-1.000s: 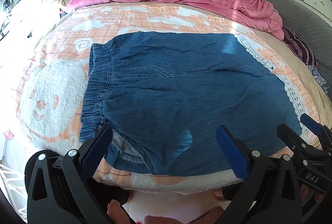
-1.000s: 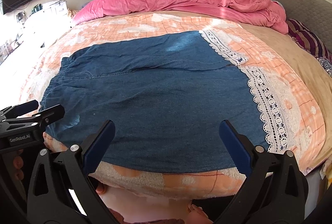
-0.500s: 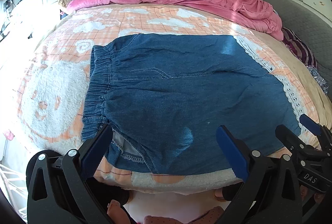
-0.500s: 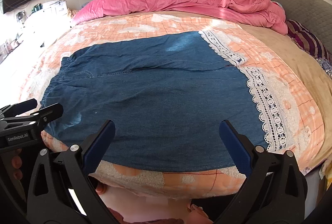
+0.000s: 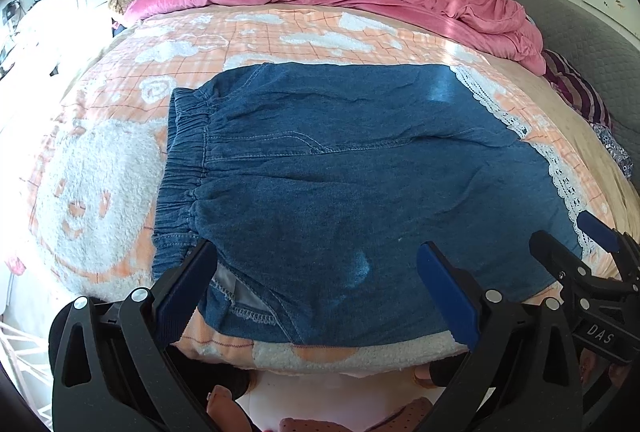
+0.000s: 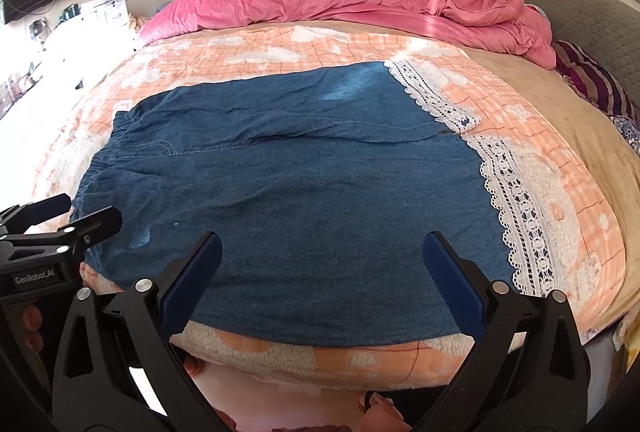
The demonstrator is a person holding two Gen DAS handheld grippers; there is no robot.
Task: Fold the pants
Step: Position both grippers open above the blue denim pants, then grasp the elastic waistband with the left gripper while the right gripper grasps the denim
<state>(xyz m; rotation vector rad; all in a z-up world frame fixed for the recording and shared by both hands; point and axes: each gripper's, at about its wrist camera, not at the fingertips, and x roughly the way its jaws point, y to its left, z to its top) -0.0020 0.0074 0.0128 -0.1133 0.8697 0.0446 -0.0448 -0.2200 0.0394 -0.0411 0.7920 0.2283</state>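
Observation:
Blue denim pants (image 5: 344, 184) (image 6: 288, 192) with white lace hems (image 6: 516, 208) lie flat across the bed, elastic waistband (image 5: 180, 168) to the left, hems to the right. My left gripper (image 5: 316, 272) hovers open over the near edge by the waistband end, with nothing between its fingers. My right gripper (image 6: 320, 264) hangs open over the near edge toward the hem end, also holding nothing. Each gripper shows at the edge of the other's view: the right gripper (image 5: 576, 252) and the left gripper (image 6: 76, 210).
The pants rest on an orange checked blanket (image 5: 248, 44) with white fluffy patches. A pink duvet (image 6: 360, 0) is bunched at the far side. A grey headboard (image 6: 592, 16) and striped pillow (image 6: 596, 80) are at the right. The bed's near edge (image 6: 320, 360) drops below the grippers.
Both grippers have drawn back and risen slightly, so the pants sit a little farther off in both views. The pants have not moved. Both grippers stay open.

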